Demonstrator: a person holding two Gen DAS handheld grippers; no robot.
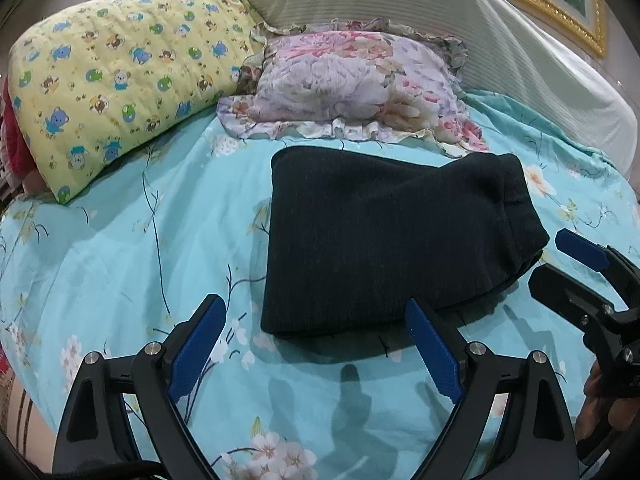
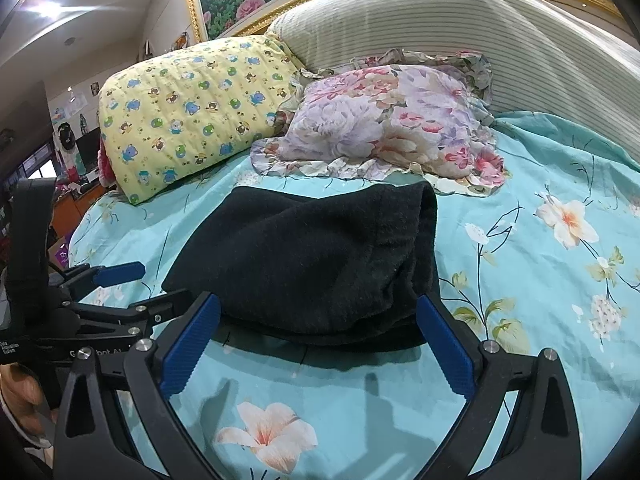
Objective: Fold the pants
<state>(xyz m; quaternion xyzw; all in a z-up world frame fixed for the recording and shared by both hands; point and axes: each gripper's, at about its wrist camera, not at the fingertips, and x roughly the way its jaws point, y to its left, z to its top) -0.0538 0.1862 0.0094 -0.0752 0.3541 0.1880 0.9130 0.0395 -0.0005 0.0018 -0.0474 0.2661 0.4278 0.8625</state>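
The black pants point(image 1: 384, 236) lie folded into a compact stack on the turquoise floral bedsheet point(image 1: 120, 248); they also show in the right wrist view point(image 2: 316, 256). My left gripper point(image 1: 316, 324) is open and empty, hovering just in front of the stack's near edge. My right gripper point(image 2: 320, 320) is open and empty, also just in front of the stack. The right gripper shows at the right edge of the left wrist view point(image 1: 576, 268), beside the stack's right end. The left gripper shows at the left of the right wrist view point(image 2: 132, 284).
A floral frilled pillow point(image 1: 356, 84) lies just behind the pants. A yellow bear-print quilt roll point(image 1: 120, 80) lies at the back left. A cream striped headboard cushion point(image 1: 420, 8) stands behind. The bed's left edge drops off toward a cluttered room point(image 2: 60, 168).
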